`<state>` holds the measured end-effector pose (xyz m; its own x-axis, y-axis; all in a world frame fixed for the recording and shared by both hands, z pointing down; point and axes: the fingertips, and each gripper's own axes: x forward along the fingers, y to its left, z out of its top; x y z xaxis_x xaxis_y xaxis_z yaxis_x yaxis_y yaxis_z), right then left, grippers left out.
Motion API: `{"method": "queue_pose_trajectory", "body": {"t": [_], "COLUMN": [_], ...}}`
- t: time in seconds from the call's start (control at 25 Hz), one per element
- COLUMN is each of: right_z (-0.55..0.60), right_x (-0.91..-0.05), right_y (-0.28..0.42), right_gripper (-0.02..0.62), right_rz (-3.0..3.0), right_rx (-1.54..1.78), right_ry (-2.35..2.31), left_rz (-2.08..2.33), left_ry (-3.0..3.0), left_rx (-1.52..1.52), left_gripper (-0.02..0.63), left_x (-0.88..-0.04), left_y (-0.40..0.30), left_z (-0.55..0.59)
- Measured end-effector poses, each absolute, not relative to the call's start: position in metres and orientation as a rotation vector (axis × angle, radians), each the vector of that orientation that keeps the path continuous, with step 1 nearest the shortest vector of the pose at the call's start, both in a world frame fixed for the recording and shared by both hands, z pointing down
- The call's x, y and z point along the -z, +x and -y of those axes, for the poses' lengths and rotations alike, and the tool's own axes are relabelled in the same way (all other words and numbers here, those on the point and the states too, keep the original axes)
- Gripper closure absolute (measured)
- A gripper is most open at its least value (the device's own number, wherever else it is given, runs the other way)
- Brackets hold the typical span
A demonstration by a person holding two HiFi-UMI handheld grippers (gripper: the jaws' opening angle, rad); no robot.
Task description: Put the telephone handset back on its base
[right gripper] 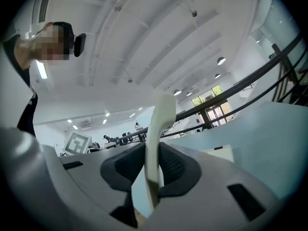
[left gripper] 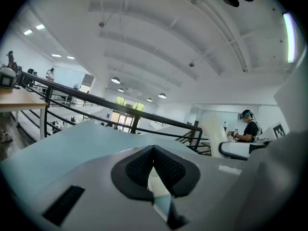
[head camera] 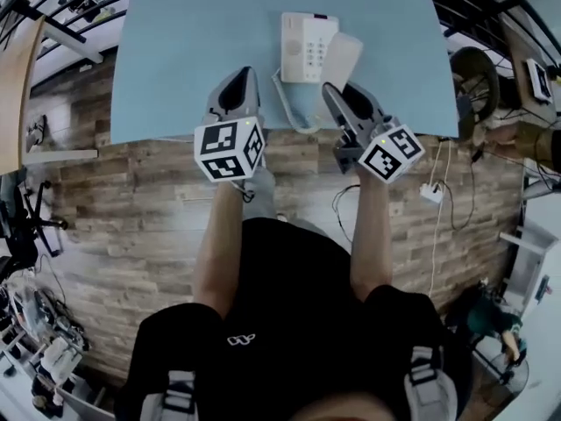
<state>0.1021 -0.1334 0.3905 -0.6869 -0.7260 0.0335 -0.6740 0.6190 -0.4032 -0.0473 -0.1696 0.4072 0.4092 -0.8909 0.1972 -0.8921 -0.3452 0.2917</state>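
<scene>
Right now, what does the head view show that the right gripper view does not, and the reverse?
Head view only: the keypad on the telephone base and its cord. Right gripper view only: the pads pressing the handset from both sides, with the ceiling above. Both: the blue table and the right gripper holding the handset.

One telephone base (head camera: 302, 46) stands near the far edge of the single blue table (head camera: 175, 60), with one handset (head camera: 337, 60) and one cord (head camera: 280, 99) by it. Two grippers hang over the near edge: one left gripper (head camera: 235, 82), one right gripper (head camera: 337, 90).
</scene>
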Motion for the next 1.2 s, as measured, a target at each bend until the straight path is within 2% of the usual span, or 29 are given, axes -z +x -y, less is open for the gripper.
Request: {"method": "queue_pose_trajectory", "body": {"t": [0.64,1.2], "right_z": [0.25,0.302], "right_x": [-0.467,-0.532], "right_y": [0.092,0.078], "right_gripper": [0.514,0.514], "right_rz": [-2.672,-2.631], "right_rx": [0.941,1.248], "right_ry": [-1.216,-1.085], "left_rz": [1.384,1.436], "left_ry": [2.256,2.203], "left_rx": [-0.082,-0.14], "left_gripper": [0.606,0.606], "left_x": [-0.468,-0.479], "left_y": [-0.033,-0.034], "left_z": [0.291,0.305]}}
